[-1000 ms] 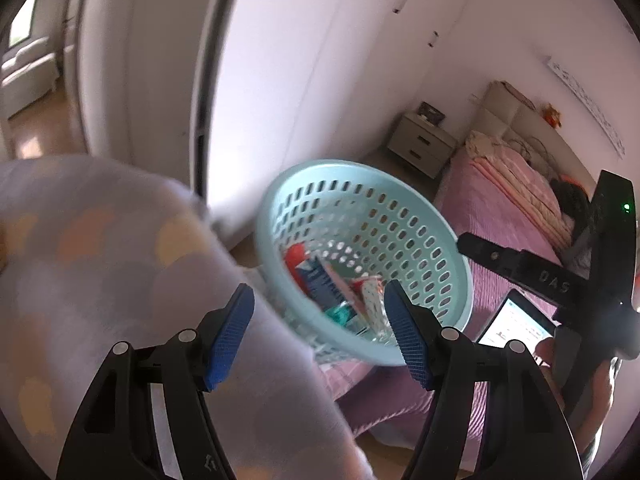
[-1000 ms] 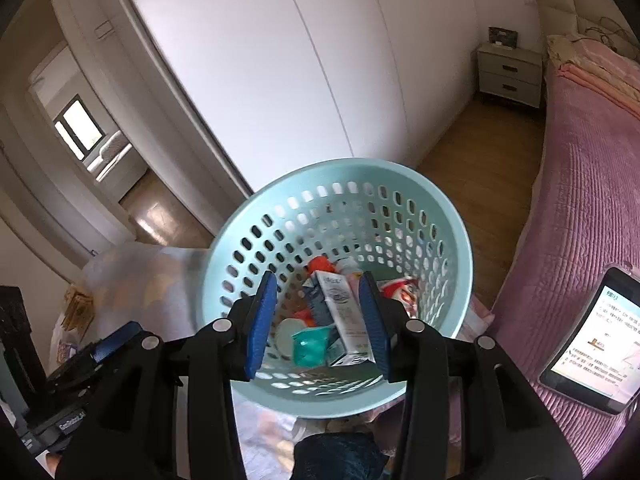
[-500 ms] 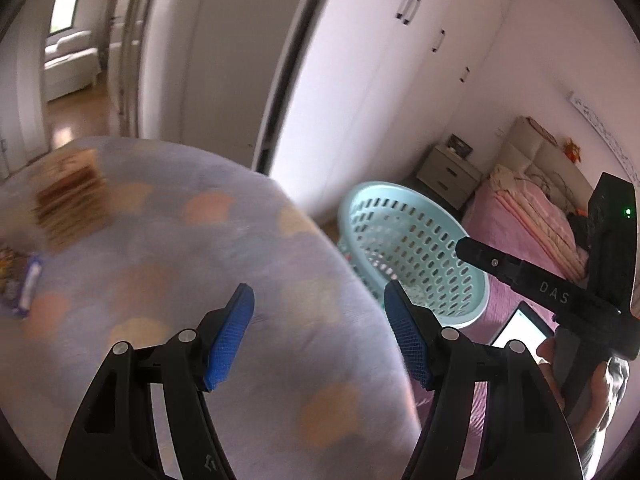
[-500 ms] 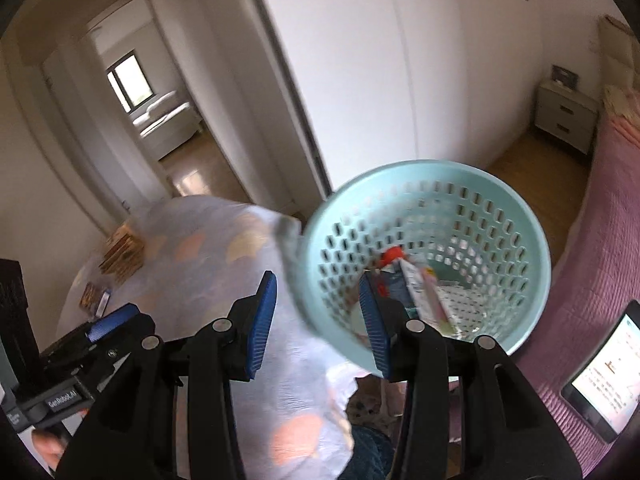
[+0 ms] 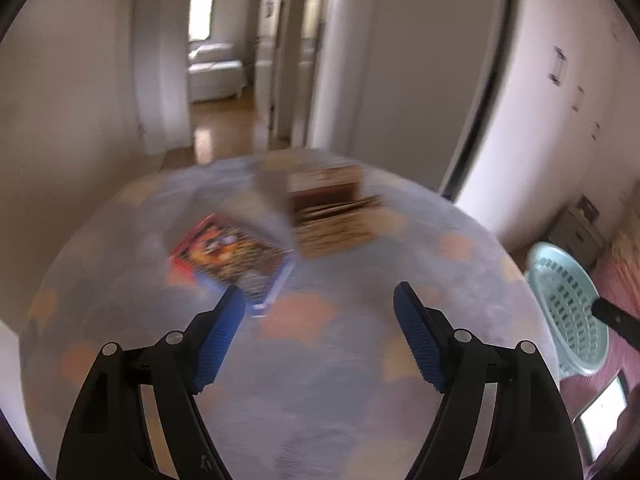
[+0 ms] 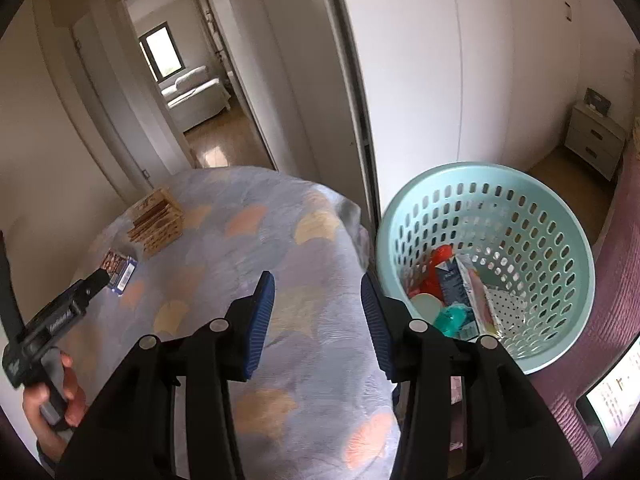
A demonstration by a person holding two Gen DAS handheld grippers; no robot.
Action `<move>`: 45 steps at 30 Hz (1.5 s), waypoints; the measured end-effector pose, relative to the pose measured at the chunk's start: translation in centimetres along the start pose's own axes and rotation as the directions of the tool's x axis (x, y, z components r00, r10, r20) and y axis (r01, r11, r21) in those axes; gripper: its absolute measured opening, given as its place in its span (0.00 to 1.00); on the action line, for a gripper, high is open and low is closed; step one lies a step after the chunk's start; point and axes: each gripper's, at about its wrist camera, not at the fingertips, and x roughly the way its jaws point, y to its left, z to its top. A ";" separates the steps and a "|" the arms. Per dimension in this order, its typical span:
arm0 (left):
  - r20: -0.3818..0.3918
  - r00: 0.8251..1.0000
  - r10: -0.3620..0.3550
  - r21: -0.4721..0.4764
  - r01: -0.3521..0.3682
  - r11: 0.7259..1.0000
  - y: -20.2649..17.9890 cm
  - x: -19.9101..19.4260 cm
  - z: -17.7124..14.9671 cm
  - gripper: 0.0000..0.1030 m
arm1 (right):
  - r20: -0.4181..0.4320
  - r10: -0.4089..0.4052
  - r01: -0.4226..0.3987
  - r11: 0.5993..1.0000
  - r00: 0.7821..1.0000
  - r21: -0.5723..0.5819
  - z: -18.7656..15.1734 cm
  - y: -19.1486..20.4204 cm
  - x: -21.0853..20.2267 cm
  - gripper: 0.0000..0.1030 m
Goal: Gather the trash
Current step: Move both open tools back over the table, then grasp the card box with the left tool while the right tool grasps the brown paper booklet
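- Search step, by my reading: left gripper (image 5: 318, 322) is pointing at the round table under a lilac cloth with peach patches (image 5: 320, 380), fingers spread wide, nothing between the blue pads (image 5: 218, 340).
- Right gripper (image 6: 316, 320) is hanging over the table edge in the lower middle of its frame, jaws parted moderately and empty; the pale-turquoise perforated plastic basket (image 6: 532, 216) is sitting just beside it, lower right.
- Candidate trash is lying on the cloth: a flat red-and-blue printed packet (image 5: 230, 258), left of centre in the left view, just beyond the left fingertip. Motion blur is hiding its print.
- Behind it, centre of the frame, a stack of brown wooden slats (image 5: 336, 216) is resting on the cloth; whether it counts as trash I cannot tell.
- Next move is probably calling for lowering the open left jaws around the packet's near edge, closing, then carrying it across to the basket.
- Basket is already holding refuse: a red wrapper (image 6: 438, 268), a blue-and-white carton (image 6: 454, 284), a teal crumpled piece (image 6: 456, 318), a white round lid (image 6: 426, 304).
- A tablet with a lit screen (image 6: 618, 392) is lying at the lower right edge, on purple fabric.
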 end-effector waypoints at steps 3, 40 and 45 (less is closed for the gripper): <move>-0.021 0.999 0.027 -0.036 -0.027 0.999 2.1 0.9 0.0 0.73 | 0.004 -0.020 0.020 0.999 1.000 -0.040 0.0 1.2 0.4 0.41; -0.125 0.992 0.015 -0.235 -0.044 0.971 10.9 5.7 4.1 0.82 | -0.033 0.220 -0.220 0.931 0.975 -0.290 2.5 15.4 7.2 0.40; -0.113 0.986 0.119 -0.158 -0.136 0.978 9.8 6.9 4.5 0.74 | -0.071 0.266 -0.275 0.925 0.961 -0.262 3.4 17.9 9.6 0.40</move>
